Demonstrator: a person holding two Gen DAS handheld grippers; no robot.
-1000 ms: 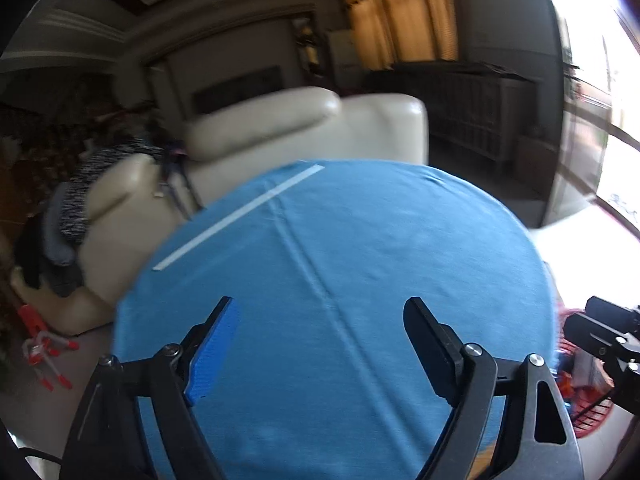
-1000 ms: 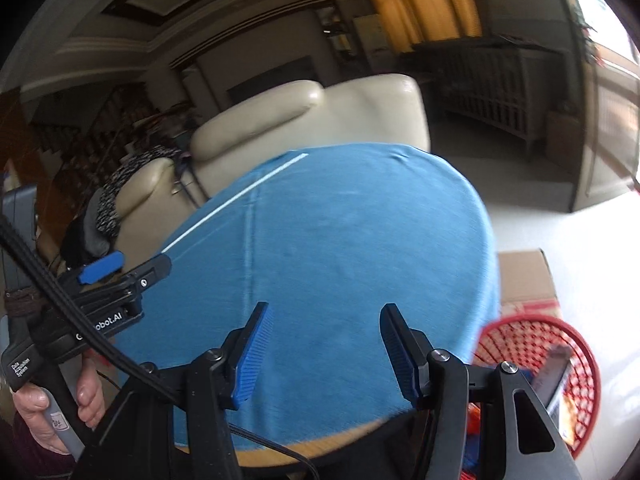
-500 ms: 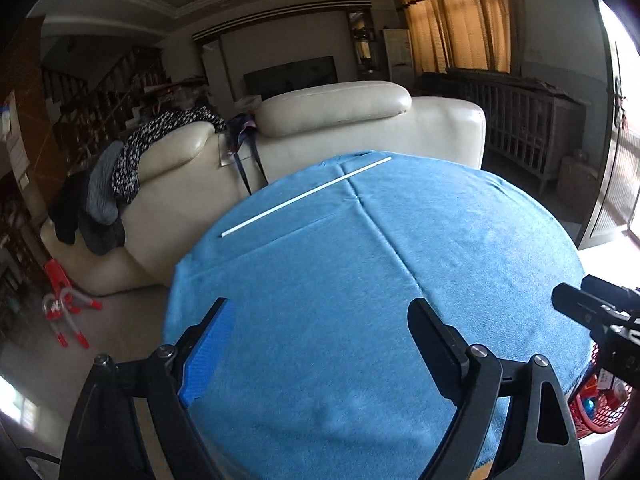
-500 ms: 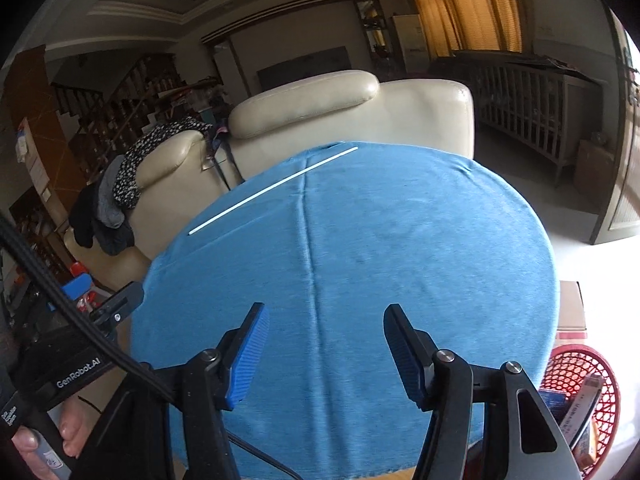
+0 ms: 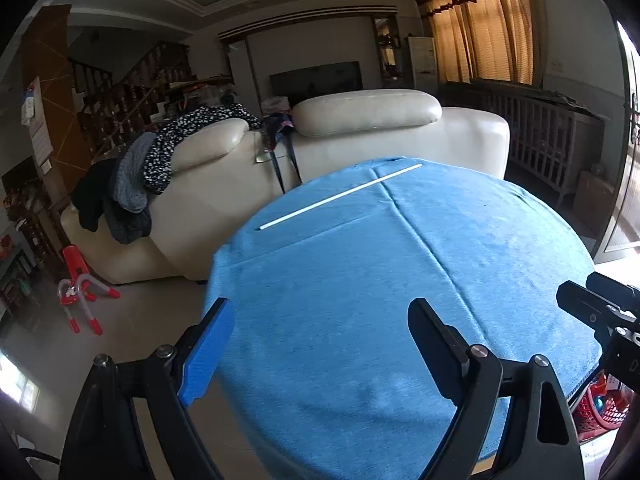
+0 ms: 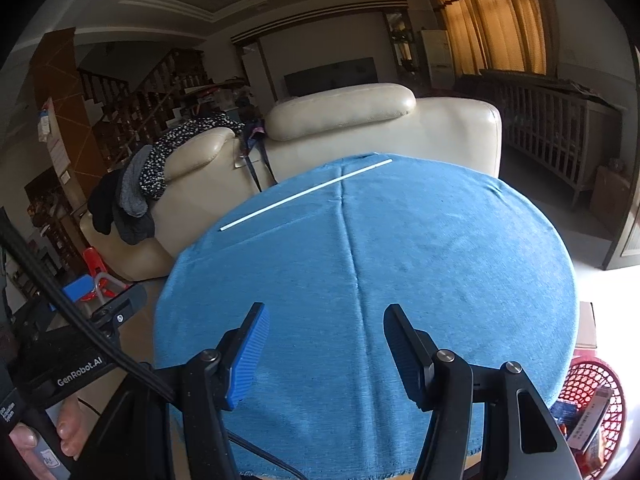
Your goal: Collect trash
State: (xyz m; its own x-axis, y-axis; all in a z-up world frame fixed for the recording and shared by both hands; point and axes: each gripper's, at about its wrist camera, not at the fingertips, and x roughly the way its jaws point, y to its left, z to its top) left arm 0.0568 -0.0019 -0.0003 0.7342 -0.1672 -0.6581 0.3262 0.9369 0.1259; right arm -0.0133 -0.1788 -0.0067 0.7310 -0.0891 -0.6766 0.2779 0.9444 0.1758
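Note:
A round table under a blue cloth [image 5: 400,280] [image 6: 400,264] fills both views. A thin white stick [image 5: 340,197] [image 6: 304,195] lies near its far edge. A red mesh basket [image 6: 592,408] holding packets and wrappers stands on the floor at the right; a part of it shows in the left wrist view [image 5: 600,404]. My left gripper [image 5: 320,344] is open and empty over the near table edge. My right gripper [image 6: 325,346] is open and empty over the near part of the cloth.
A cream leather sofa [image 5: 360,152] with clothes draped on it stands behind the table. A red toy [image 5: 78,292] lies on the floor at the left. A cardboard box [image 6: 586,324] sits beside the basket.
Both grippers have pulled back and risen from the table, so more of the cloth, the sofa and the room shows. Both stay open and empty.

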